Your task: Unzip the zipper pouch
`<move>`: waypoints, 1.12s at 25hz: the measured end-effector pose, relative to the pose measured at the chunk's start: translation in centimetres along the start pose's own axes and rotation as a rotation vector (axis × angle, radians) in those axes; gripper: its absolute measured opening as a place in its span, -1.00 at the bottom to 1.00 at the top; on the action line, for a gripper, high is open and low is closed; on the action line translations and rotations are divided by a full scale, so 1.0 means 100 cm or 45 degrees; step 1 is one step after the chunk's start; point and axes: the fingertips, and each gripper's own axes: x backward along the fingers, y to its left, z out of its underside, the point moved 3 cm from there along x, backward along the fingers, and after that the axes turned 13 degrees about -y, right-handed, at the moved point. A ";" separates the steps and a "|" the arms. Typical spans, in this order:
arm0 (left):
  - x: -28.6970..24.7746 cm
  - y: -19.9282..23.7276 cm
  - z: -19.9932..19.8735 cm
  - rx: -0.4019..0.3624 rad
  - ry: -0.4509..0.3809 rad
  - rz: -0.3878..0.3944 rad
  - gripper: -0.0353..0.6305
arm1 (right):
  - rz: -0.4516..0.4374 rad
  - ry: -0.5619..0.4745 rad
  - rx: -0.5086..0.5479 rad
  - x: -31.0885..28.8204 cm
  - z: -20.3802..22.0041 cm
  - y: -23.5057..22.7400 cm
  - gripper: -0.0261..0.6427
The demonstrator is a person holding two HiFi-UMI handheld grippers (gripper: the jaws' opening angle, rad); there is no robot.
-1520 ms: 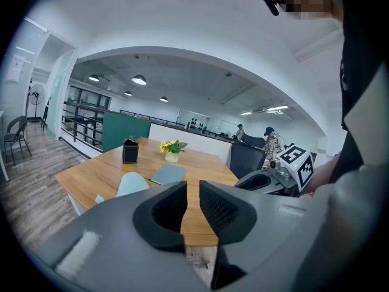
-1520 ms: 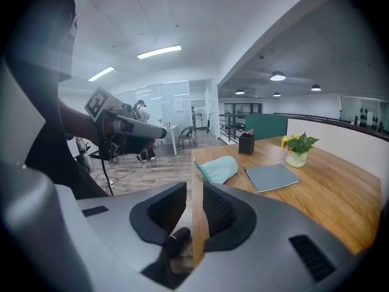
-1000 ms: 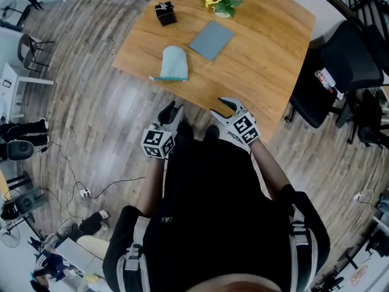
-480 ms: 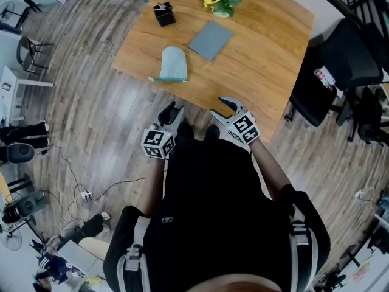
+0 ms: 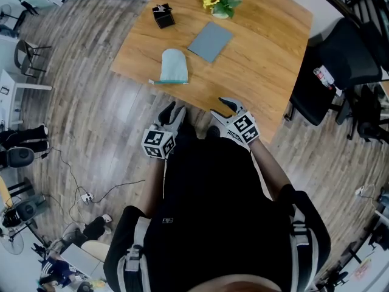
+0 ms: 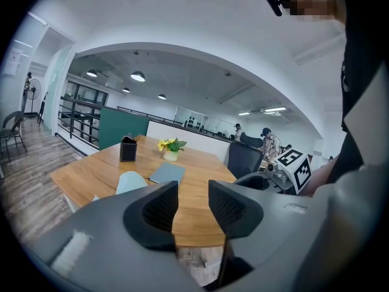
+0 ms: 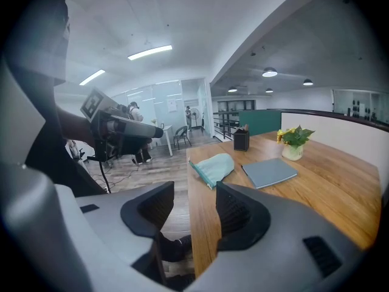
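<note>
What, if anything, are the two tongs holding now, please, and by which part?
Nothing: left tongs and right tongs stand open and empty; the pale teal zipper pouch lies on the wooden table.

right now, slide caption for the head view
Left gripper and right gripper open, empty, at the table edge; mint zipper pouch untouched.

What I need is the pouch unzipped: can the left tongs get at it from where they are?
Probably yes. The left tongs are open and empty, short of the table, and the zipper pouch lies near its front edge with nothing between them; a forward reach should do.
</note>
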 end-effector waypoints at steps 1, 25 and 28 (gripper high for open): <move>0.000 0.002 0.000 0.002 0.001 0.001 -0.43 | 0.000 0.002 -0.002 -0.002 0.000 0.000 -0.27; -0.029 0.072 -0.005 0.041 0.052 0.050 -0.43 | 0.015 0.084 -0.095 -0.075 0.009 -0.021 -0.29; -0.032 0.079 -0.006 0.042 0.060 0.057 -0.43 | -0.001 0.097 -0.088 -0.085 0.010 -0.021 -0.29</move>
